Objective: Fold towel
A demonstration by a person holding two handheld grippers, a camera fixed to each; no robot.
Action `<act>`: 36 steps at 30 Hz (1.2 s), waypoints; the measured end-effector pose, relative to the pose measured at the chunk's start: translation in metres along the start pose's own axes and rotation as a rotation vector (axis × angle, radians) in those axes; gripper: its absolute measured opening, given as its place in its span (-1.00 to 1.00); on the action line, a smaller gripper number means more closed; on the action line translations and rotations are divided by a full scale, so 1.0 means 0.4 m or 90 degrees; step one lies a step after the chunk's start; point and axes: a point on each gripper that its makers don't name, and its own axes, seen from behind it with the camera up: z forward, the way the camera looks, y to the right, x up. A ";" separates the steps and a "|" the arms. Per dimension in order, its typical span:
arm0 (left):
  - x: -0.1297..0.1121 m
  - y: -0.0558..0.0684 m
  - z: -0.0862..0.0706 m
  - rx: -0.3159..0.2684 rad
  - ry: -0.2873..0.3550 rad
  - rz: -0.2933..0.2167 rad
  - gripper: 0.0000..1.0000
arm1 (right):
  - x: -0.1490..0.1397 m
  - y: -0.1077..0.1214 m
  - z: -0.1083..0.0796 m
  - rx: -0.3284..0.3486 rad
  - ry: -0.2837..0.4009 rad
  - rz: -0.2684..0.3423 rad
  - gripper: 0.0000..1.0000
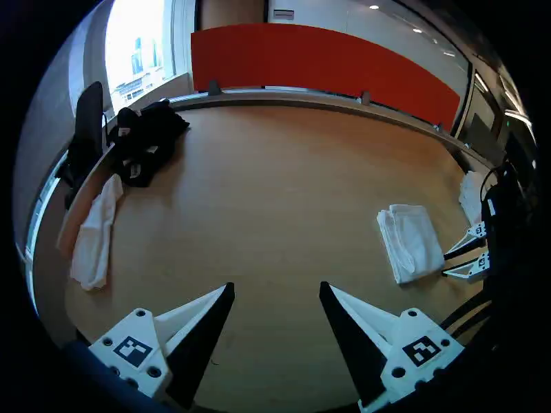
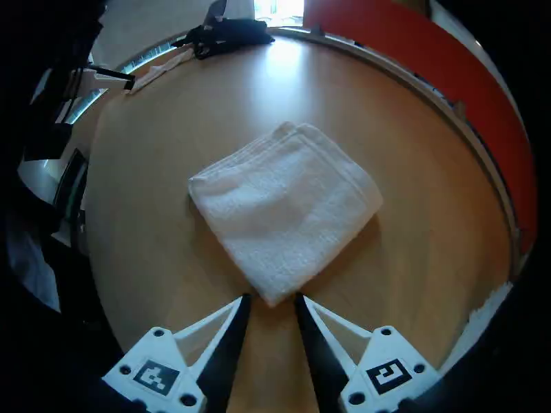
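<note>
left tongs [image 1: 275, 289] wide apart over the table [image 1: 275, 172]; right tongs [image 2: 271, 299] narrowly apart at the towel [image 2: 286, 206] corner, contact unclear.

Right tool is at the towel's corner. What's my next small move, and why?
Probably ease the right tool straight back. The towel already lies folded in a neat square, and its near corner sits ungripped at the open jaws, so nothing seems left to pinch.
</note>
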 end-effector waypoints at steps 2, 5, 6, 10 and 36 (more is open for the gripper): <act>0.000 -0.001 -0.001 0.001 0.001 0.000 0.83 | -0.001 0.001 0.002 -0.001 0.000 0.003 -0.27; 0.000 -0.002 -0.001 0.001 0.001 -0.001 0.83 | -0.003 0.002 0.003 -0.002 0.000 0.006 -0.37; 0.000 -0.003 -0.001 0.002 0.001 -0.002 0.83 | -0.003 0.002 0.003 -0.003 0.000 0.007 -0.39; -0.003 -0.004 -0.001 0.001 0.001 -0.003 0.83 | -0.003 0.006 0.004 -0.007 0.000 0.011 -0.52; 0.007 -0.010 -0.005 -0.005 0.011 0.006 0.83 | 0.114 0.044 -0.083 -0.035 0.061 -0.011 -0.91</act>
